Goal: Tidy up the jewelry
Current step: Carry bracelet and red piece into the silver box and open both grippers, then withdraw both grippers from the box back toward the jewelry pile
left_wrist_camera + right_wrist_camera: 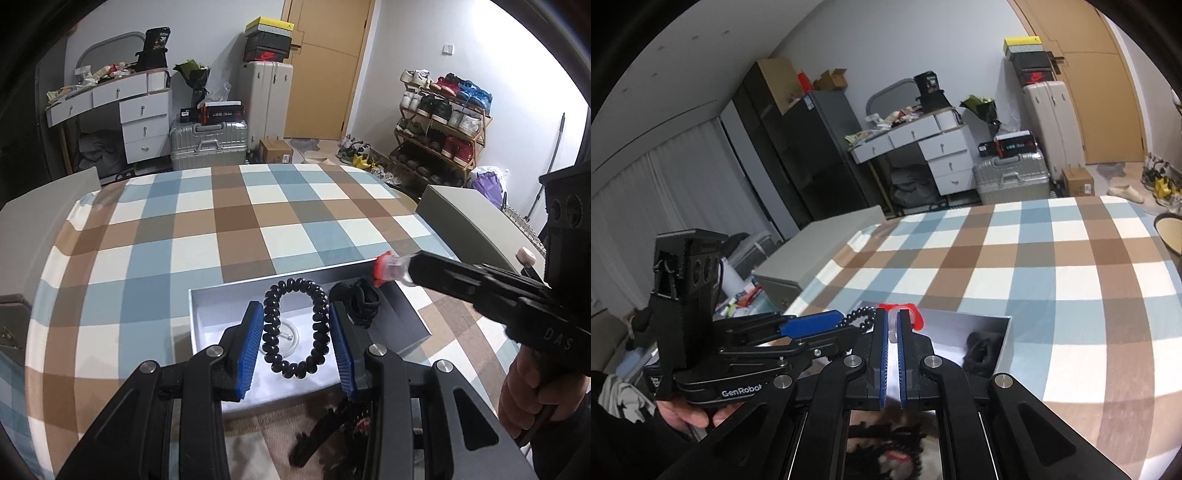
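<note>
My left tongs (pixel 297 328) are part open, blue pads pressed on either side of a black beaded bracelet (pixel 295 328), held above the open grey box (pixel 402 325) on the checked tabletop (pixel 221 221). My right tongs (pixel 893 325) are pinched shut on a clear clip with a red end (pixel 905 310), over the box's far right corner. Black jewelry (pixel 360 302) lies inside the box, right of the bracelet.

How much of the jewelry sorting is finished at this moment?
Done: a black tangled piece lies in the grey box. In hand: left gripper holds a black bead bracelet; right gripper holds a red-and-clear piece. Left: put both into the box.
</note>
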The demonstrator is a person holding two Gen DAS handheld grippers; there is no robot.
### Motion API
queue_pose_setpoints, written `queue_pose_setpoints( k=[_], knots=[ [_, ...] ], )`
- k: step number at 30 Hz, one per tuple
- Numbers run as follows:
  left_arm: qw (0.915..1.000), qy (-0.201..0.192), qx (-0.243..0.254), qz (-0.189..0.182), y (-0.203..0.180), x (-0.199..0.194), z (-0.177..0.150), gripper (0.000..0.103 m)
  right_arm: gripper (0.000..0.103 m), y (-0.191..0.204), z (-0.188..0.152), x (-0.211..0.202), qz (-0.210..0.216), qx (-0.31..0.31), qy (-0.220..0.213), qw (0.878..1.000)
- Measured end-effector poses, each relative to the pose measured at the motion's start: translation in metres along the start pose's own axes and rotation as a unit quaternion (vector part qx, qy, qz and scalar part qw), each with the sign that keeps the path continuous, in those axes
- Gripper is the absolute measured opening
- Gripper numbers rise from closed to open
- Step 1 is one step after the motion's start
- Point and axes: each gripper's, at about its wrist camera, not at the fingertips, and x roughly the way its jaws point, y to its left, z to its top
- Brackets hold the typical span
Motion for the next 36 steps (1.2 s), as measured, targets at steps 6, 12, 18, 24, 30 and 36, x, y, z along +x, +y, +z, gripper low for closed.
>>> queue_pose_setpoints(
  k=[6,12,18,24,30,36],
  knots=[
    [0.9999,0.013,-0.005,-0.003,0.002,0.015,0.004,0.031,0.004,-0.016,-0.002,0.021,-0.007,0.016,0.022,1.000],
    [0.9997,0.020,-0.009,-0.008,0.002,0.027,0.004,0.031,0.004,-0.031,-0.010,0.038,-0.008,0.041,0.045,0.998],
    [0.9993,0.028,-0.018,-0.020,0.006,0.031,0.005,0.035,0.007,-0.033,-0.009,0.044,-0.011,0.040,0.053,0.998],
    [0.9997,0.019,-0.013,-0.012,0.008,0.031,0.009,0.048,0.008,-0.032,-0.005,0.042,-0.008,0.046,0.042,0.998],
    [0.9998,0.005,-0.012,-0.014,0.009,0.020,0.009,0.070,0.057,-0.021,-0.003,0.018,-0.015,0.032,0.006,0.999],
    [0.9998,-0.012,-0.018,0.003,0.011,0.003,0.010,0.070,0.068,-0.011,-0.004,-0.007,-0.025,0.024,-0.010,0.999]
  ],
)
